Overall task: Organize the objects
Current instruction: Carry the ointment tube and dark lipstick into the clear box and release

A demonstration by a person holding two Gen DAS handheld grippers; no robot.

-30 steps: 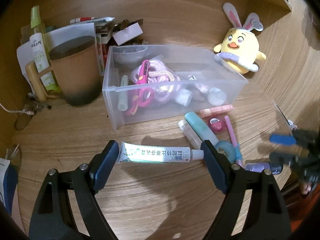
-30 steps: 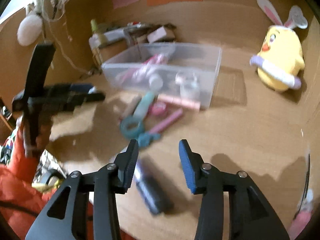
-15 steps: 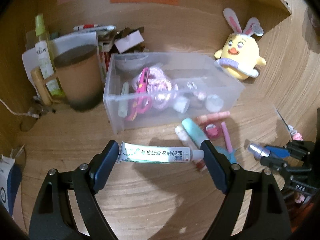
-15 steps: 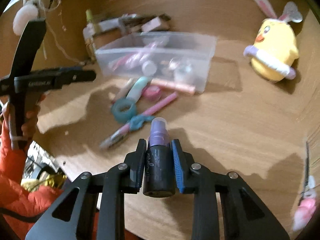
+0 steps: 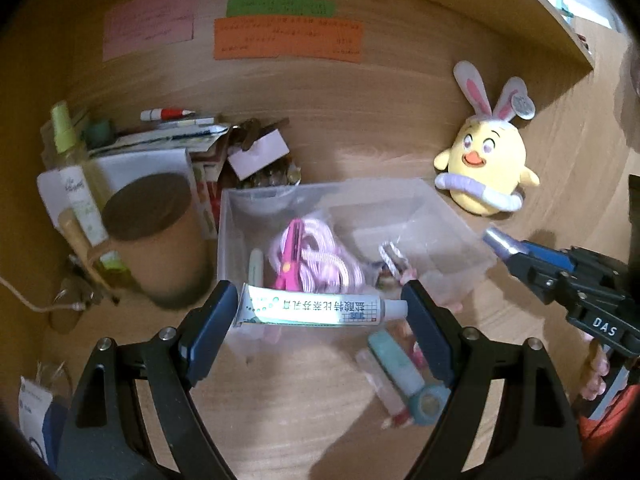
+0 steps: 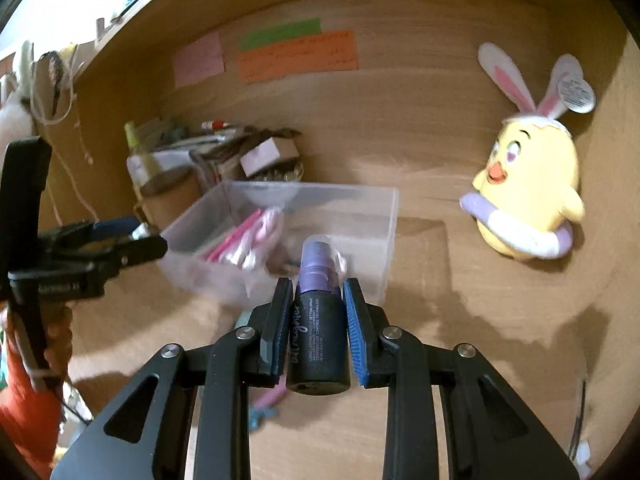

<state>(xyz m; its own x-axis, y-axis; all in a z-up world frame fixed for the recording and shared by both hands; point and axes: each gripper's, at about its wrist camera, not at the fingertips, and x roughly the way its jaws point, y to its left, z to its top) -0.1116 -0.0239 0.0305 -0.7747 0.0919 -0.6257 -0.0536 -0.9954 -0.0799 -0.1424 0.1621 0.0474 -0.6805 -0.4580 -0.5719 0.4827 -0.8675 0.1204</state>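
**Two loads, one bin**

Left gripper point(image 5: 320, 312) pinches the ointment tube point(image 5: 316, 311) end to end above the clear bin's point(image 5: 460, 280) front wall; right gripper point(image 6: 316, 328) clamps the spray bottle point(image 6: 318, 320) just beside it. Both could collide over the bin, or the tube buckle loose. Only the left view shows leftover items on the desk point(image 5: 280, 420)

White ointment tube point(image 5: 320, 311): crosswise, cap right, above clear bin point(image 5: 456, 220) near edge. Black spray bottle point(image 6: 318, 332), purple cap far, over bin's near right corner.
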